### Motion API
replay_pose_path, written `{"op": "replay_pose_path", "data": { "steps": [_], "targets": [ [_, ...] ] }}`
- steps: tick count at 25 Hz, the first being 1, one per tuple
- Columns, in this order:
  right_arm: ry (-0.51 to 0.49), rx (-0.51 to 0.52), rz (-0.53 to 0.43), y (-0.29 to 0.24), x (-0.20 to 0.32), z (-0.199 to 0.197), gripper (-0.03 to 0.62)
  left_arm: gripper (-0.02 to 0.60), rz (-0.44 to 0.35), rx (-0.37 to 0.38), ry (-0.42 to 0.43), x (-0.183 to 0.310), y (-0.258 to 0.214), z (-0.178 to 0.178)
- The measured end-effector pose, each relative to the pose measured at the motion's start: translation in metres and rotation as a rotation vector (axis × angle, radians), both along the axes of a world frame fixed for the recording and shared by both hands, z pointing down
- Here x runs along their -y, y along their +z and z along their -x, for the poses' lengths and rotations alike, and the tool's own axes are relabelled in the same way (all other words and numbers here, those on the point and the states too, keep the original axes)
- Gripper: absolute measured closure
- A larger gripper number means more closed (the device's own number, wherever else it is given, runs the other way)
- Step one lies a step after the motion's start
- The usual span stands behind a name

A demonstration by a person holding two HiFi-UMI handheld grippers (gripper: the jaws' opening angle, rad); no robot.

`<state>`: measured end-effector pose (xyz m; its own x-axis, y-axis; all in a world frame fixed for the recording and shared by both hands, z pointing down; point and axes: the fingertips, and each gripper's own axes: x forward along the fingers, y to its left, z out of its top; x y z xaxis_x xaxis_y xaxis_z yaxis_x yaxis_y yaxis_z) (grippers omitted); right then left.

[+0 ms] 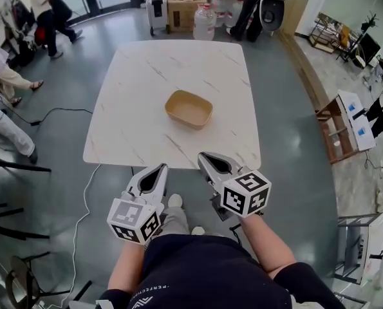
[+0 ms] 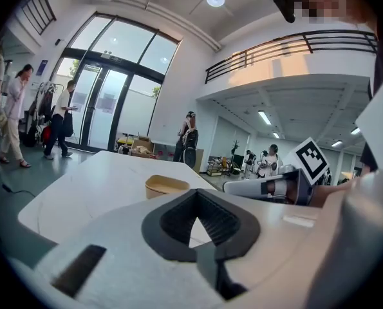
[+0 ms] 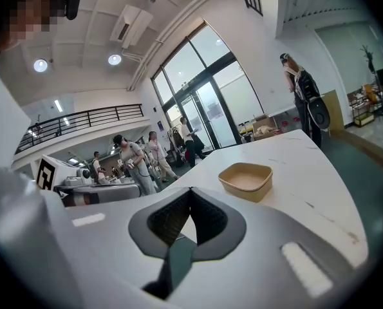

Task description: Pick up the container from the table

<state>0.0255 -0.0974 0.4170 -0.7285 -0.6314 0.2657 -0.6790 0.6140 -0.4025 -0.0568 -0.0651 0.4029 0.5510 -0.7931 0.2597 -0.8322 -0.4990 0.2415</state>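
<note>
We find the tan rounded paper container [image 1: 188, 109] untouched mid white marble worktop [image 1: 146, 85]; left tongs [image 1: 161, 167] and right tongs [image 1: 203, 155] closed, empty, at its near edge.

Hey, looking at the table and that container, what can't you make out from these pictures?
Container bottom, left gripper view: its near wall and the left gripper hide it.
Table legs, head view: its own top covers them.
Table's near edge, right gripper view: the right gripper blocks it.
Jug beyond the table, head view: too small to read any label.
</note>
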Motion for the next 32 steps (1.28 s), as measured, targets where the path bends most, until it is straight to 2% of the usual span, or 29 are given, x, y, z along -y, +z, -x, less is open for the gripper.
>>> {"op": "replay_pose_path", "data": {
  "steps": [12, 16, 26, 32],
  "targets": [
    [0.020, -0.127, 0.016, 0.020, 0.091, 0.034, 0.602, 0.586, 0.074, -0.016, 0.082, 0.095, 0.022, 0.030],
    [0.035, -0.126, 0.038, 0.030, 0.117, 0.037, 0.578, 0.586, 0.093, -0.011, 0.108, 0.119, 0.035, 0.035],
    [0.013, -0.224, 0.065, 0.048, 0.161, 0.065, 0.543, 0.586, 0.130, -0.012, 0.135, 0.161, 0.050, 0.067],
    [-0.019, -0.255, 0.073, 0.053, 0.175, 0.067, 0.541, 0.585, 0.150, -0.008, 0.116, 0.177, 0.059, 0.065]
  ]
}}
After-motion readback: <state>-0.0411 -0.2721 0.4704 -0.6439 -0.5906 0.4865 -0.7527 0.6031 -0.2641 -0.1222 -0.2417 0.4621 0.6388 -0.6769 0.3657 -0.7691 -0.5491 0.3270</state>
